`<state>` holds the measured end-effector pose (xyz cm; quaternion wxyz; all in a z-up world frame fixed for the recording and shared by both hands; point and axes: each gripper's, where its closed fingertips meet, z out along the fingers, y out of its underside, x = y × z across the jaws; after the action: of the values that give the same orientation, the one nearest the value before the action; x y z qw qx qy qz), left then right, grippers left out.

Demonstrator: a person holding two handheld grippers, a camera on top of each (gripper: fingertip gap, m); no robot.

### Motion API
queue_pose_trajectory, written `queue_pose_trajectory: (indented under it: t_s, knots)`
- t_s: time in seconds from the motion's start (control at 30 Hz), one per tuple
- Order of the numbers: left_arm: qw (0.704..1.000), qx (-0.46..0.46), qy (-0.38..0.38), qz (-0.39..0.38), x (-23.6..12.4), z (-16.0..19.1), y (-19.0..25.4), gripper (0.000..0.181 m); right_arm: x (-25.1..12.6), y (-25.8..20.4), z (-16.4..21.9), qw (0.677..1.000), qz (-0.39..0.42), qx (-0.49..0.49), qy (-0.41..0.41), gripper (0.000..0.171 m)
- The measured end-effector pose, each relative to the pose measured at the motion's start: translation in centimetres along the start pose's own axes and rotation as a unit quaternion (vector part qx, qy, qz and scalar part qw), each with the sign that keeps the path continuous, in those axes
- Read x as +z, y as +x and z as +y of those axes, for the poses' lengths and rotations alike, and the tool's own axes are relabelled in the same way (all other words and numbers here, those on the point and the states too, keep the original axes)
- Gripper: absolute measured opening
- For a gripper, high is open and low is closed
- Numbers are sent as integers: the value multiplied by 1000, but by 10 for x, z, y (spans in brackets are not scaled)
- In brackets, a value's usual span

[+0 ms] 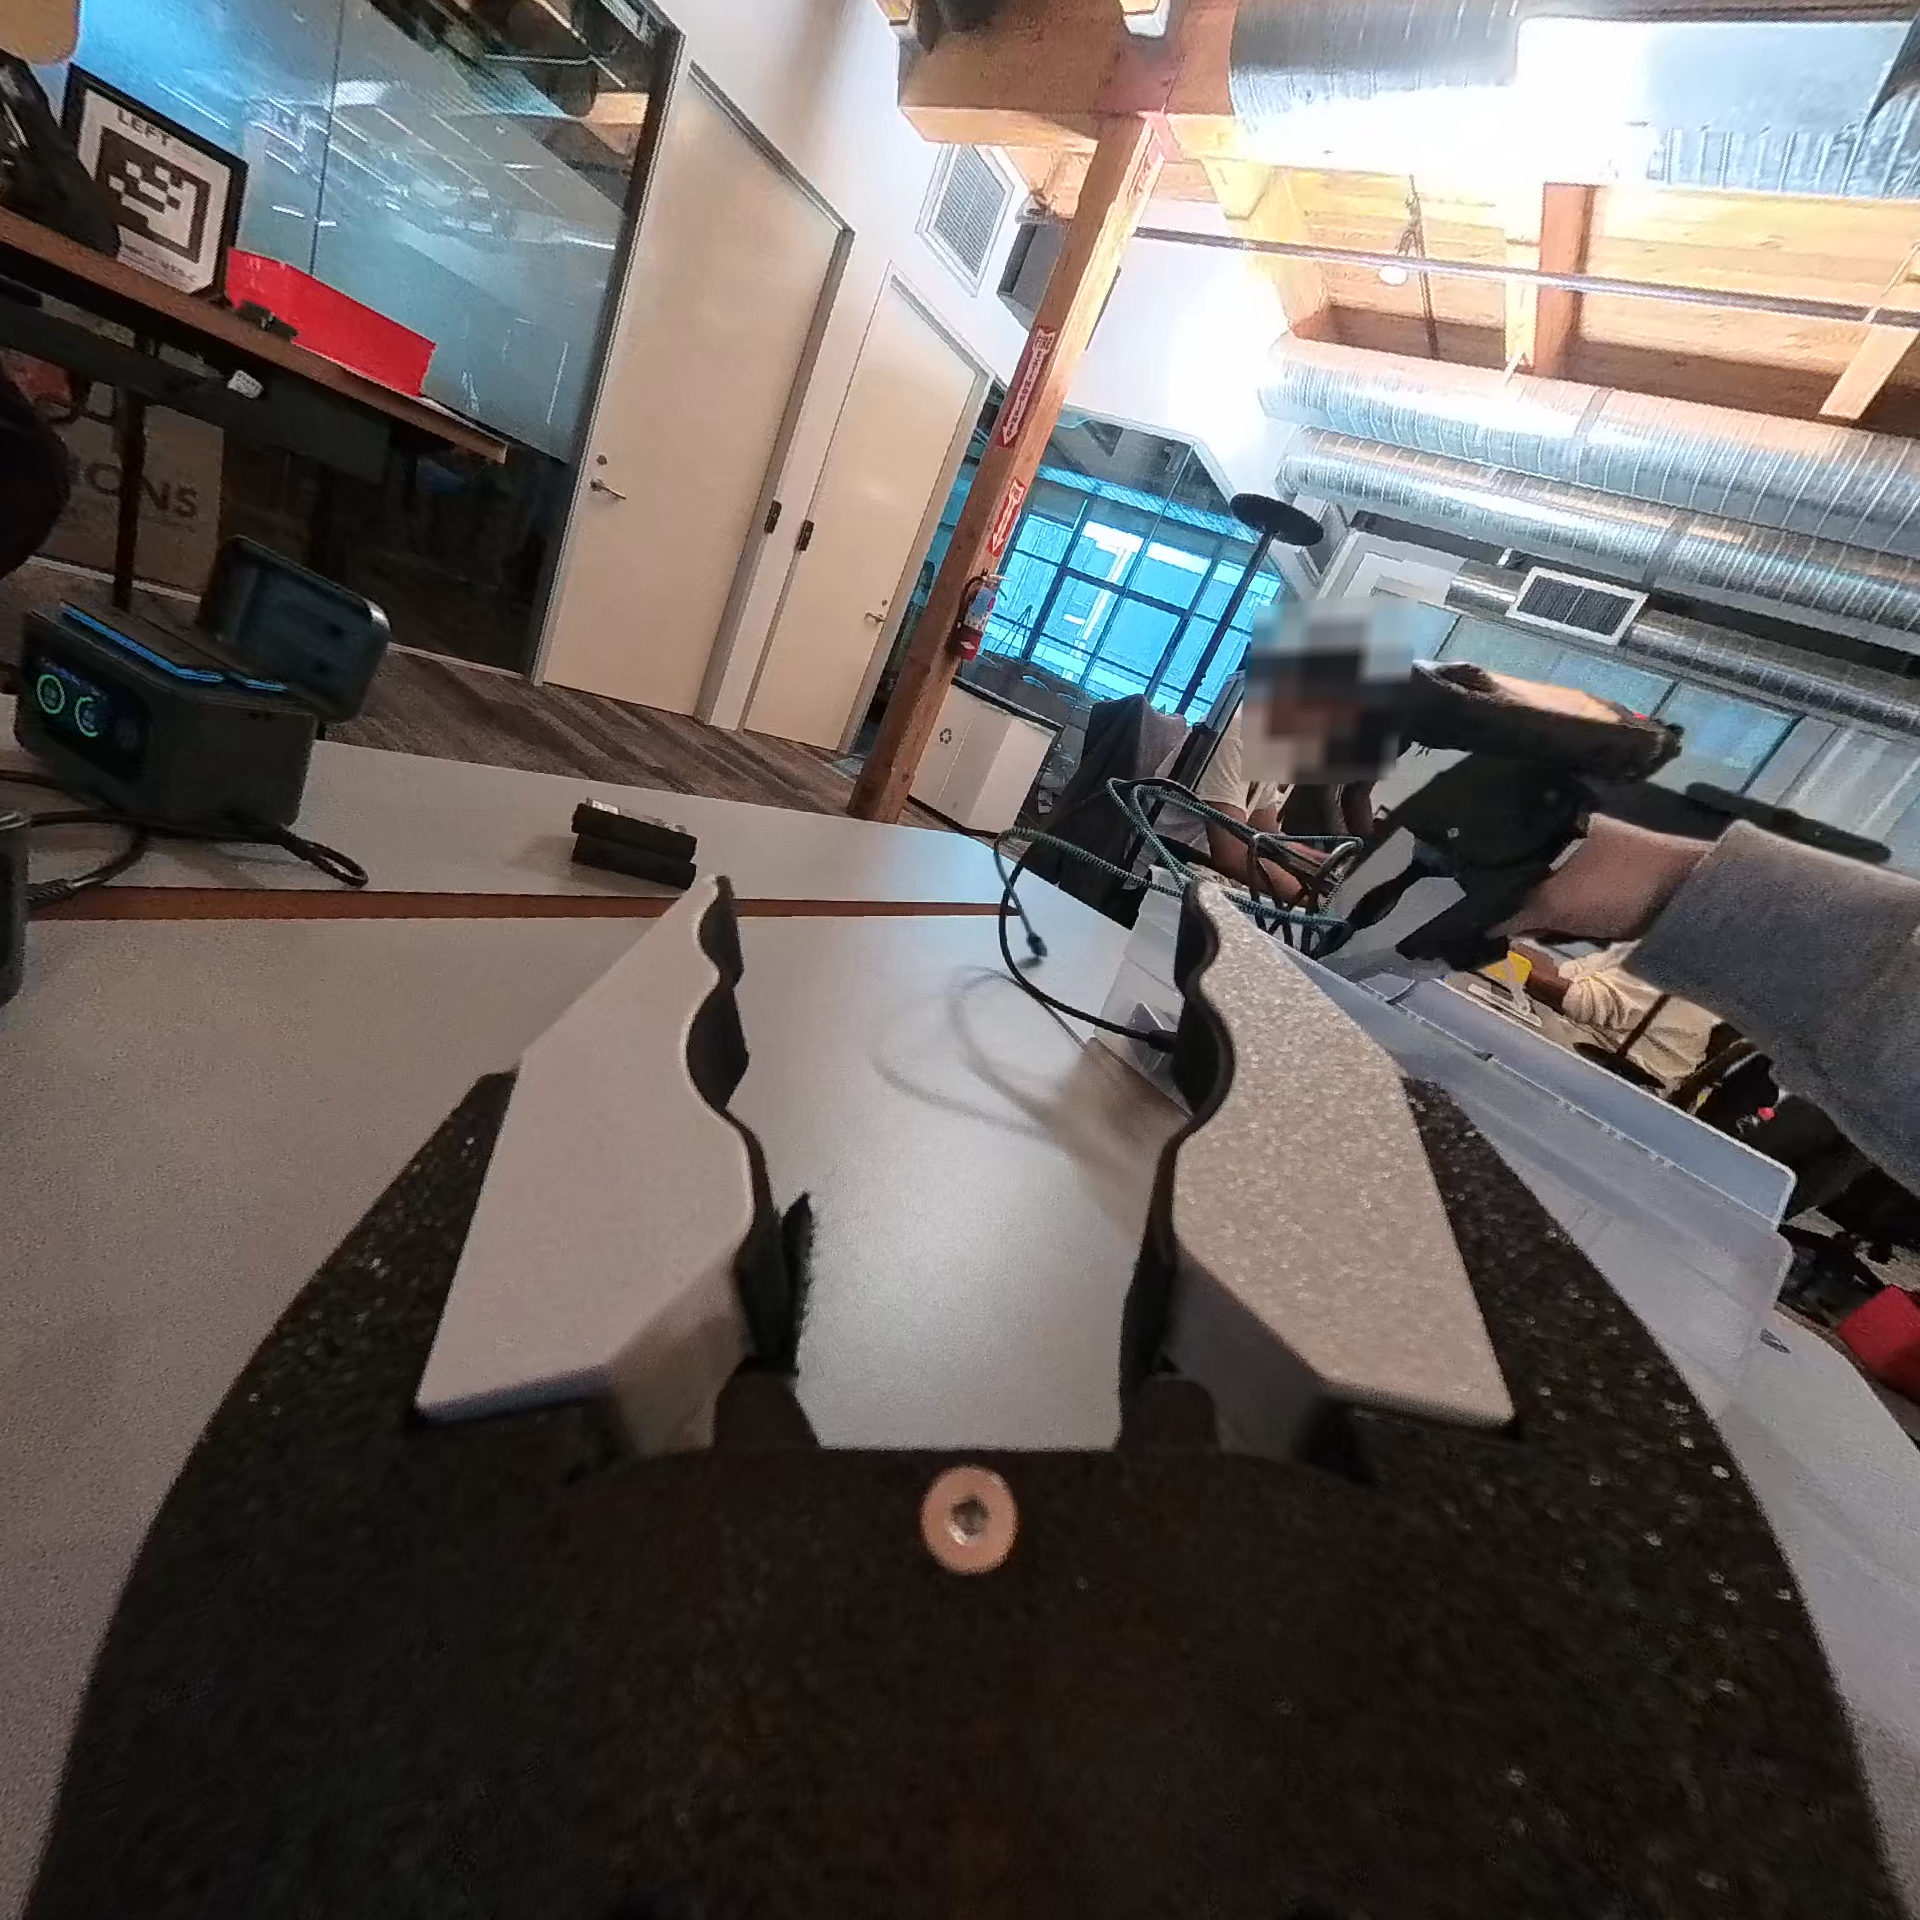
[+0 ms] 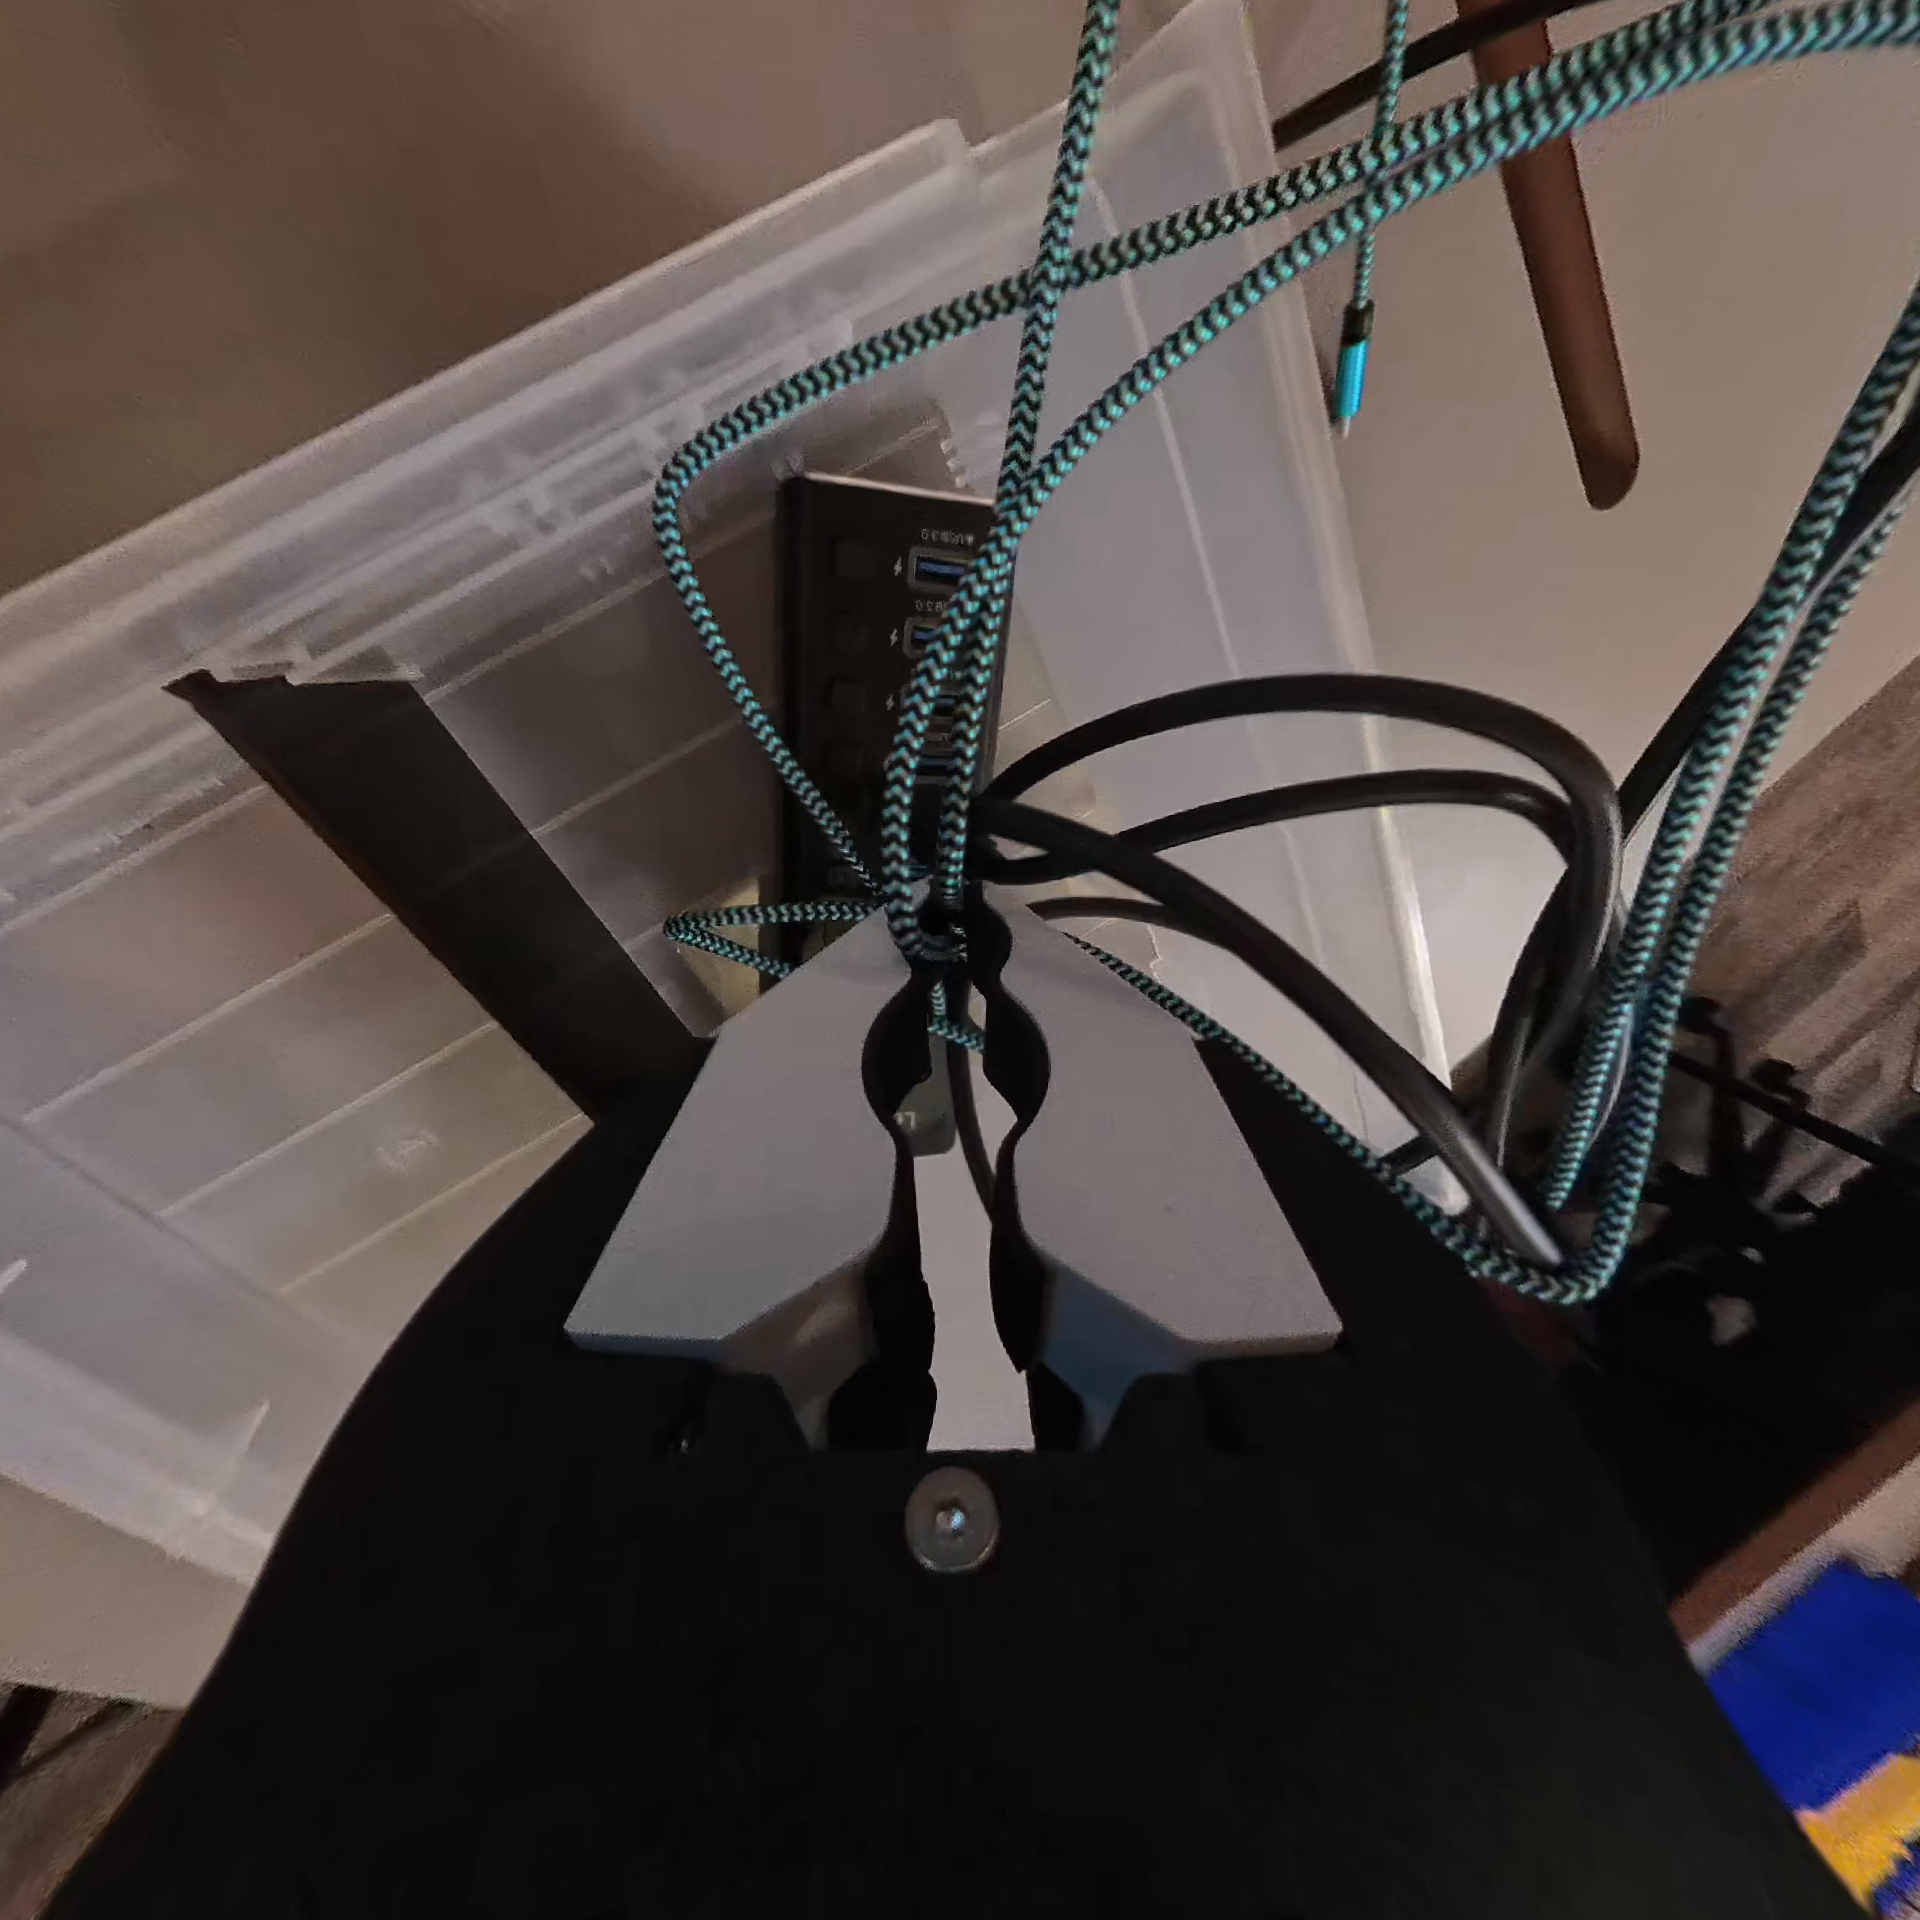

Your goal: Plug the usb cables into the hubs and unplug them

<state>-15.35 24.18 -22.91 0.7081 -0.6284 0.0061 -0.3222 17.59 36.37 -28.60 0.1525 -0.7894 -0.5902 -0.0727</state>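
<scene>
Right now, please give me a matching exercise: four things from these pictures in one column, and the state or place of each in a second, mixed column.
Things:
1. left gripper
2. right gripper
3. black hub
4. teal plug

States or places:
A. shut on a bundle of cables
B. dangling free at a cable end
C. open, holding nothing, above the table
D. lying in the clear plastic bin

Pairs: 1-C, 2-A, 3-D, 4-B

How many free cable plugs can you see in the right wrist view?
1: a teal metal cable plug dangles at upper right, beyond the black USB hub. Others may be hidden in the bundle that the right tool pinches.
</scene>
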Motion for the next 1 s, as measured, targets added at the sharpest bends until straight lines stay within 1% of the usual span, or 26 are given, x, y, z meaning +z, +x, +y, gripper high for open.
queue_pose_trajectory:
  t_s: [0.1, 0.13, 0.17, 0.2, 0.23, 0.27, 0.3, 0.37, 0.43, 0.5, 0.53, 0.6, 0.67, 0.73, 0.8, 0.83, 0.87, 0.93, 1.0]
  knots:
    - [1000, 0, 0, 1, 0, 0, 0, 82, -1, -1, 0, 1000, 0, 24, 20, 1]
    - [1000, -1, 0, 1, 0, 0, 1, 82, -5, -1, -1, 999, 1, 34, 28, 3]
    - [1000, -2, 1, 2, 0, 0, 1, 82, -12, -2, -3, 998, -2, 49, 38, 10]
    - [1000, -3, 1, 3, 0, 0, 1, 82, -21, -1, -4, 997, -1, 69, 43, 31]
    - [1000, -3, 1, 3, 0, 0, 1, 83, -31, 0, -2, 995, 0, 91, 42, 56]
    - [1000, -4, 1, 3, 0, 0, 1, 82, -41, 0, 2, 993, 3, 109, 35, 74]
    - [1000, -4, 2, 3, 0, 0, 1, 82, -52, 0, 8, 992, 8, 121, 23, 87]
    - [1000, -5, 3, 3, -1, 0, 1, 83, -74, 1, 24, 991, 39, 127, -1, 93]
    - [1000, -3, 3, 2, -1, 0, 1, 83, -101, 7, 39, 986, 100, 131, -20, 95]
    - [1000, -1, 2, 2, -1, 0, 2, 83, -131, 9, 41, 977, 161, 138, 0, 95]
    - [1000, 0, 3, 1, -1, 0, 2, 83, -146, 8, 33, 971, 187, 146, 32, 95]
    - [1000, 6, 3, -4, -2, 0, 2, 83, -175, -4, -2, 950, 222, 162, 146, 95]
    - [1000, 21, 4, -17, -3, -1, 1, 84, -199, -36, -55, 916, 212, 173, 294, 94]
    - [998, 44, 9, -35, -7, -4, 1, 84, -212, -87, -114, 871, 146, 172, 436, 93]
    - [996, 67, 19, -53, -12, -10, 0, 84, -210, -142, -167, 828, 65, 158, 534, 90]
    - [995, 77, 26, -63, -15, -13, -1, 84, -200, -164, -189, 817, 40, 147, 556, 90]
    - [993, 87, 32, -74, -18, -17, -4, 84, -184, -175, -207, 816, 42, 138, 559, 90]
    - [988, 107, 38, -102, -24, -23, -10, 85, -140, -171, -229, 827, 107, 130, 536, 89]
    - [984, 128, 31, -121, -27, -24, -16, 84, -98, -154, -240, 837, 172, 136, 502, 86]
